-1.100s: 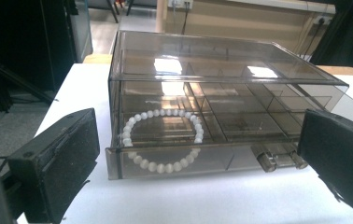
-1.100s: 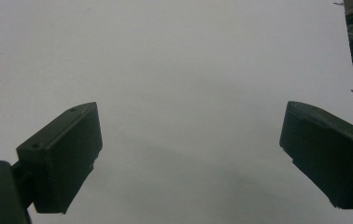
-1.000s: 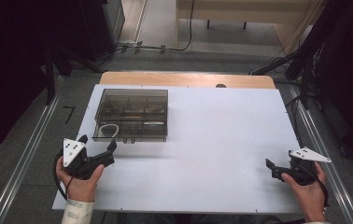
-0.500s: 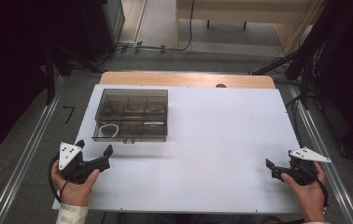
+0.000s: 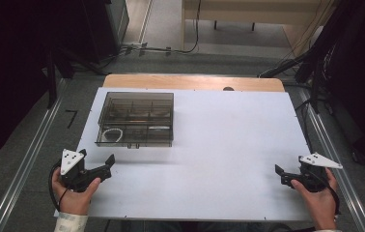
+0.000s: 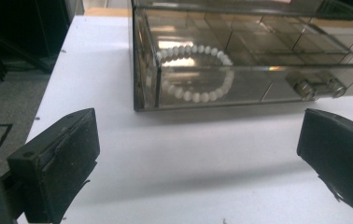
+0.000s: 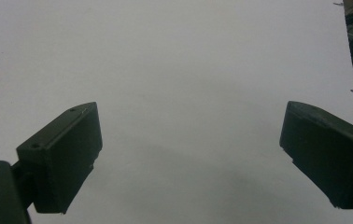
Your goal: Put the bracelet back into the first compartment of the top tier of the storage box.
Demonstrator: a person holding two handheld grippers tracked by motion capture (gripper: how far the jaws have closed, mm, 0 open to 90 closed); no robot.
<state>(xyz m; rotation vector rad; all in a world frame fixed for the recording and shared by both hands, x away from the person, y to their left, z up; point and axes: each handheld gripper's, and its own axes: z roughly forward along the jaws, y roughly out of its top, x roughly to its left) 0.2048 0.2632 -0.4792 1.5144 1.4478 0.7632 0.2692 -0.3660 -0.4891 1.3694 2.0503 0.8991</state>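
Near table's front-left corner, left hand-held gripper (image 5: 104, 163) low, jaws apart.

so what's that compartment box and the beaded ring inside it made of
The smoky see-through compartment box looks like tinted clear plastic, glossy: its dividers show through the walls and light glints off its edges. The white beaded bracelet inside looks like smooth, milky beads, perhaps glass, stone or plastic; the look leaves that open.

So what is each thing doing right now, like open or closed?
Left claw: open, empty, off the box.
Right claw: open, empty, over bare table.
Clear box: lid closed, flat on the table.
Bead bracelet: lying inside the box's near corner compartment.
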